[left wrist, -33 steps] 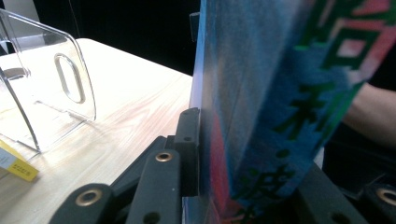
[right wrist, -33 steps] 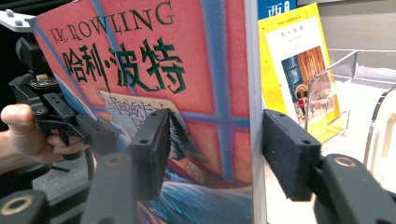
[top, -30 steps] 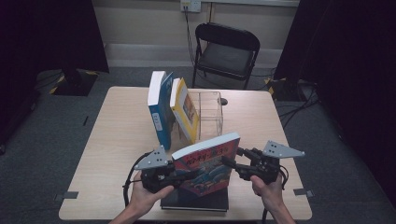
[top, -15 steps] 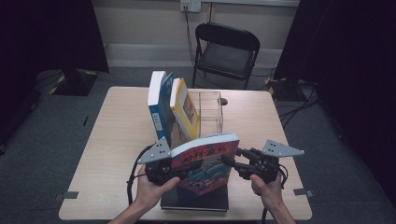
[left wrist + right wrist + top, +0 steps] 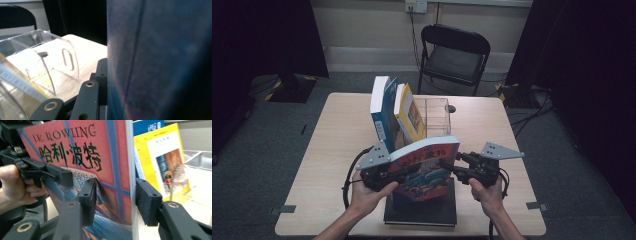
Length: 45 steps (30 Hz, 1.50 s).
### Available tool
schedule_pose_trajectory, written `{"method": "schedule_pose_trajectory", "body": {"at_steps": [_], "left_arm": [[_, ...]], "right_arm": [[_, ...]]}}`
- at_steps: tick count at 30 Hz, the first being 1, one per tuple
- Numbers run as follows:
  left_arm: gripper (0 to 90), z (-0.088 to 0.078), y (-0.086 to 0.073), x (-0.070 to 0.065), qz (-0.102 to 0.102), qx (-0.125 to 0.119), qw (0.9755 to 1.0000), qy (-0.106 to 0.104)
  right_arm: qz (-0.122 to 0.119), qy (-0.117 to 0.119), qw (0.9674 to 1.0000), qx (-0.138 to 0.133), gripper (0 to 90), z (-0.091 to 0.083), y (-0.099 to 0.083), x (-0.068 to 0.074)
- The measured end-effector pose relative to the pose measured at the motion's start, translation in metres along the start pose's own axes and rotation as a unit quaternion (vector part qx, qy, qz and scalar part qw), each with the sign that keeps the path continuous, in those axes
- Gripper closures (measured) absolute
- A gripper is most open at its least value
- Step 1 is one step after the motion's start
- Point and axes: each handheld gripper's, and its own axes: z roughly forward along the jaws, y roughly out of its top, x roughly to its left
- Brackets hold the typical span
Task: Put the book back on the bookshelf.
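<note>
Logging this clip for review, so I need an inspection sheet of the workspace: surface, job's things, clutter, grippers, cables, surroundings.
Surface: light wooden table, bare at the sides.
Job's things: red Harry Potter book held on edge above a dark book lying flat; blue book and yellow book leaning in a clear acrylic book rack.
Clutter: nothing seen.
Grippers: left gripper shut on the red book's edge; right gripper straddles its other edge, one pad on the cover, the other standing off, jaws just been closing.
Cables: black cable loops from the left gripper.
Surroundings: black folding chair, dark curtains, grey carpet.
</note>
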Motion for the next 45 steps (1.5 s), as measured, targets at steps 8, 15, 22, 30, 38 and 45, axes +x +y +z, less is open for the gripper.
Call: {"method": "schedule_pose_trajectory", "body": {"at_steps": [8,15,22,30,38,45], "left_arm": [[72.6,-0.003,-0.009,-0.009,0.009,-0.024,0.9995,0.015],[67.9,0.001,-0.023,-0.014,0.004,-0.040,0.9986,0.034],[71.5,0.002,-0.025,-0.012,0.000,-0.042,0.9988,0.026],[74.2,0.001,-0.024,-0.012,0.000,-0.036,0.9990,0.026],[74.6,0.001,-0.021,-0.008,-0.021,-0.030,0.9989,0.031],[74.7,-0.006,-0.019,-0.003,-0.038,-0.026,0.9982,0.039]], "right_arm": [[-0.001,0.014,0.9999,-0.002,53.4,0.001,0.000,0.002],[-0.002,0.016,0.9999,-0.002,53.2,0.000,-0.001,0.002],[0.000,0.014,0.9999,-0.001,52.4,0.001,-0.001,0.001],[-0.004,0.006,1.0000,0.001,50.9,0.004,0.000,0.002],[-0.008,-0.002,0.9999,0.011,48.7,0.012,0.003,0.001],[-0.008,-0.001,0.9998,0.020,39.9,0.024,0.004,0.001]]}}
